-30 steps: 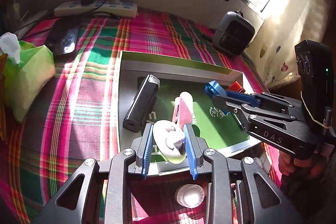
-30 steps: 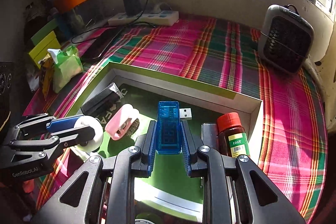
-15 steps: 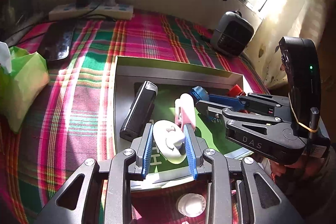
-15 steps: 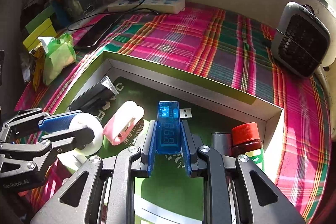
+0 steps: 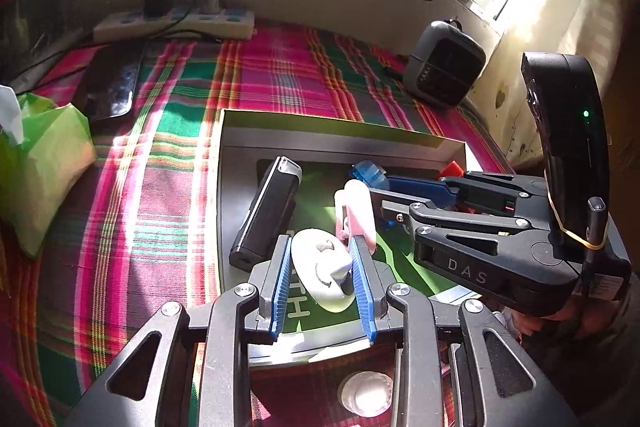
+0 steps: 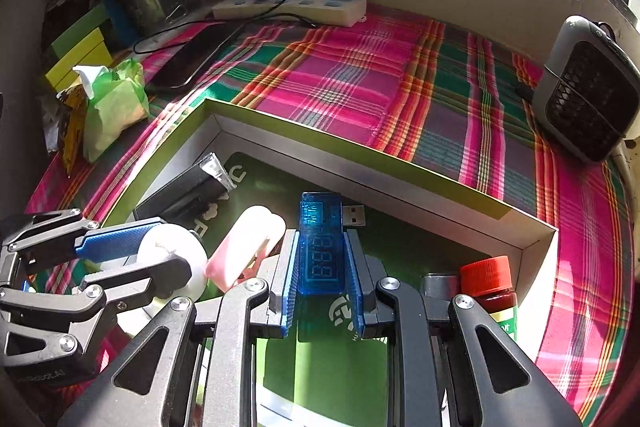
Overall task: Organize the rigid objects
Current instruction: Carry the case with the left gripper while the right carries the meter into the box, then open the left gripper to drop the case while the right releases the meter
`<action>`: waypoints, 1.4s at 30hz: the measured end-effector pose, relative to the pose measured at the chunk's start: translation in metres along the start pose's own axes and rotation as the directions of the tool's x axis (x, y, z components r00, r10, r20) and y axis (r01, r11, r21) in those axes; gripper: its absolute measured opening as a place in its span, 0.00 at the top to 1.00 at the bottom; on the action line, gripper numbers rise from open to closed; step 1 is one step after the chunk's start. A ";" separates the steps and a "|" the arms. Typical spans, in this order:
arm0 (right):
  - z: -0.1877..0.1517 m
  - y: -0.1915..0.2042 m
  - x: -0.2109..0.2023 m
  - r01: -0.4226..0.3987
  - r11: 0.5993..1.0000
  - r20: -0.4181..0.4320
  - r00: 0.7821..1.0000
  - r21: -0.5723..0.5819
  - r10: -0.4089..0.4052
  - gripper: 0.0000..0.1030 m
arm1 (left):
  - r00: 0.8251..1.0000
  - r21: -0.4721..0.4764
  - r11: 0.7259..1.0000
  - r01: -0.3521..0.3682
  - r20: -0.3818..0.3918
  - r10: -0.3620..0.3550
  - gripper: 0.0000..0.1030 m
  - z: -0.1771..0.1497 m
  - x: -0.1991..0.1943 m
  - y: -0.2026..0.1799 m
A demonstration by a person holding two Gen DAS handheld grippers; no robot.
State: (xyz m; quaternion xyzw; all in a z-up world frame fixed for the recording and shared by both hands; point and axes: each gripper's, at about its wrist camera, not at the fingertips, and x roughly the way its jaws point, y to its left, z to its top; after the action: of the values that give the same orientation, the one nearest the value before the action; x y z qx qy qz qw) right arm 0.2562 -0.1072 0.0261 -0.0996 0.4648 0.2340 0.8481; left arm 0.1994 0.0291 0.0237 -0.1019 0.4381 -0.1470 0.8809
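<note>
The left gripper clamps a white disc over the green box at 6 o'clock. Only the right wrist view shows the right gripper clasping the blue USB meter; a red-capped bottle at 4 o'clock is half hidden.

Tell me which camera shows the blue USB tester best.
The right wrist view: the blue USB tester sits between the right claw fingers, display and plug fully visible. The left wrist view shows only its blue tip beyond the pink clip.
</note>
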 end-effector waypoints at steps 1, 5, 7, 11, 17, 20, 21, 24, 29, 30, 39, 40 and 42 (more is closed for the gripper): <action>0.000 0.000 0.000 0.001 1.000 -0.001 1.000 0.001 -0.001 0.78 | 1.000 0.000 1.000 0.000 0.000 0.000 0.73 0.000 0.000 0.000; 0.000 0.002 0.001 0.003 1.000 0.001 1.000 -0.006 -0.003 0.78 | 1.000 0.003 1.000 -0.006 0.000 0.006 0.73 0.000 0.001 0.000; 0.000 0.002 0.001 0.002 1.000 -0.001 1.000 -0.006 -0.002 0.78 | 1.000 0.005 1.000 -0.008 0.000 0.008 0.73 0.000 0.001 0.000; -0.001 0.003 0.001 0.010 1.000 0.000 1.000 -0.009 -0.010 0.77 | 1.000 0.006 1.000 -0.010 0.000 0.010 0.73 0.000 0.001 -0.001; -0.002 0.004 0.002 0.014 1.000 0.000 1.000 -0.016 -0.014 0.77 | 1.000 0.005 1.000 -0.008 -0.001 0.008 0.73 0.000 0.001 -0.001; -0.002 0.004 0.002 0.012 1.000 0.002 1.000 -0.015 -0.012 0.74 | 1.000 0.006 1.000 -0.010 -0.001 0.010 0.73 0.000 0.001 -0.001; -0.003 0.004 0.002 0.010 1.000 0.002 1.000 -0.016 -0.010 0.72 | 1.000 0.005 1.000 -0.009 -0.002 0.009 0.73 0.000 0.001 -0.001; -0.003 0.005 0.001 0.012 1.000 0.004 1.000 -0.015 -0.012 0.66 | 1.000 0.005 1.000 -0.010 -0.002 0.010 0.73 0.000 0.001 -0.001; -0.004 0.003 0.001 0.016 1.000 0.004 1.000 -0.007 -0.016 0.62 | 1.000 0.007 1.000 -0.015 -0.006 0.015 0.73 -0.001 0.001 -0.001; -0.004 0.003 0.000 0.017 1.000 0.004 1.000 -0.004 -0.017 0.62 | 1.000 0.008 1.000 -0.017 -0.006 0.017 0.72 -0.001 0.001 -0.002; -0.010 0.000 -0.013 0.017 1.000 0.030 0.999 0.023 -0.018 0.58 | 1.000 0.008 0.999 -0.031 -0.001 0.031 0.65 -0.006 -0.007 -0.004; -0.011 0.000 -0.016 0.017 0.999 0.036 0.999 0.028 -0.018 0.58 | 0.999 0.008 0.999 -0.034 0.000 0.034 0.65 -0.006 -0.008 -0.004; -0.013 0.000 -0.021 0.018 0.999 0.043 0.999 0.040 -0.020 0.58 | 0.999 0.009 0.999 -0.041 0.005 0.041 0.64 -0.008 -0.012 -0.004</action>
State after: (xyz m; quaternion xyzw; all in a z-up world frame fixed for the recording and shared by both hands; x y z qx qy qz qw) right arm 0.2371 -0.1189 0.0359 -0.0822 0.4497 0.2189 0.8621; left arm 0.1859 0.0289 0.0292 -0.0892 0.4373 -0.1309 0.8852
